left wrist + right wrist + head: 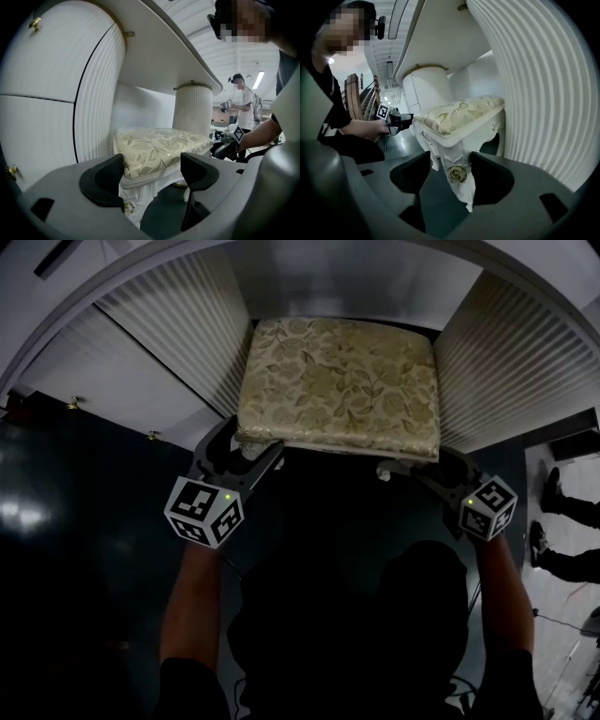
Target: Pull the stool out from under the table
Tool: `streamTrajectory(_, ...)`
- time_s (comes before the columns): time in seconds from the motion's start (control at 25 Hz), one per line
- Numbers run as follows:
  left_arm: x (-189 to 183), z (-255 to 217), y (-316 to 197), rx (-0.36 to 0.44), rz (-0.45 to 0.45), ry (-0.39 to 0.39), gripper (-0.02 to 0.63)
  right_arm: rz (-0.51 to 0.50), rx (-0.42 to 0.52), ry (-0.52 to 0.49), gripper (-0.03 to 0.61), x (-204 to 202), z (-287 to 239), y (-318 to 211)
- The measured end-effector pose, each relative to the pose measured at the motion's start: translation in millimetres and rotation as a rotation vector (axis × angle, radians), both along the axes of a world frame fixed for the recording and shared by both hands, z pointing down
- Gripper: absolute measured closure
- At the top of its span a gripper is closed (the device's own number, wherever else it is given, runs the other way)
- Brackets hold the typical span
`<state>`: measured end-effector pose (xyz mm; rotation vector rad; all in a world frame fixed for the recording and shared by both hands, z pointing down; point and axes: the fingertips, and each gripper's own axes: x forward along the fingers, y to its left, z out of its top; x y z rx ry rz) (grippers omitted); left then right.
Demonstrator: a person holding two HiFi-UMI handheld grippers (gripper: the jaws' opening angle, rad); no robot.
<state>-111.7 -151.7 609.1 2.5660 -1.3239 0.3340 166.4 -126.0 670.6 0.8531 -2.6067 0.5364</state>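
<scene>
The stool point(337, 381), white with a gold floral cushion, stands in the knee space of the white table point(169, 334), between its two ribbed pedestals. My left gripper point(246, 448) is at the stool's front-left corner. In the left gripper view the cushion corner point(140, 159) and the seat rim span the gap from one pad to the other of my left gripper point(152, 168). My right gripper point(427, 465) is at the front-right corner. In the right gripper view the carved leg with a gold rose point(457, 173) fills most of the gap between the jaws of my right gripper point(449, 171).
Ribbed pedestals point(516, 362) flank the stool closely on both sides. Drawer fronts with gold knobs point(71, 403) are at the left. The floor point(75, 549) is dark and glossy. A person's feet point(553, 512) are at the right, and another person point(243, 103) stands farther back.
</scene>
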Motion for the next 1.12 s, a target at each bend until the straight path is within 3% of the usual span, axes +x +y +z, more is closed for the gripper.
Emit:
streamTrajectory(0.2,0,5,5,0.021,0.046,-0.022,0.235,0.018,0.007,0.020,0.341,-4,-1,-3)
streamTrajectory(0.4,2,5,7,0.025,0.009,0.009,0.224,0.079,0.011,-0.016,0.337,-6,-5,-4)
streamTrajectory(0.56,-1,8,1,0.042,0.007,-0.012,0.225,0.104,0.000,-0.050,0.339,-5,-8,-11)
streamTrajectory(0.88,-7,9,-3,0.046,0.009,0.057,0.230,0.043,0.021,0.062,0.339,-6,-2,-6)
streamTrajectory(1.12,-6,12,-8,0.038,0.042,-0.002,0.239,0.084,-0.003,0.075,0.339,0,1,-8)
